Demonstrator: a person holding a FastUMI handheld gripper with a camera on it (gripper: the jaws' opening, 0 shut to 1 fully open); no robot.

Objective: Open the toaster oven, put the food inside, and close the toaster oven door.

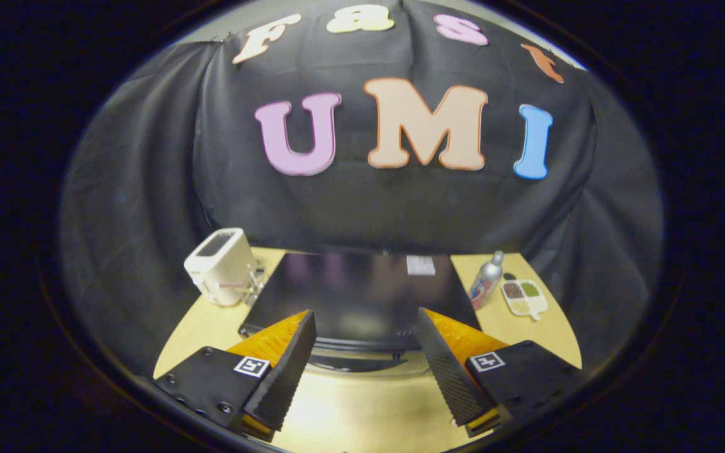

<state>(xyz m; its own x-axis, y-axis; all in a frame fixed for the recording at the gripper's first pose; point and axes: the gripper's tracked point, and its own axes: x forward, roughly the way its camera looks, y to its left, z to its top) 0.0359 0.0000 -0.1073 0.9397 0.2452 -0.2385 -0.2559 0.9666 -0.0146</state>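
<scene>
As seen from above the oven, door state: cannot tell; top faces the camera
gripper: spread, empty; hovering over oven's front edge, likely for the door
food: maybe tray right of bottle

toaster oven: front hidden below its top | tray: contents too small, perhaps spices

A staged recording booth set up as a kitchen: black cloth walls in a pale wooden table. Beyond the spread fingers of the gripper sits a black toaster oven, flanked by a white toaster, a spray bottle and a divided seasoning dish.
</scene>
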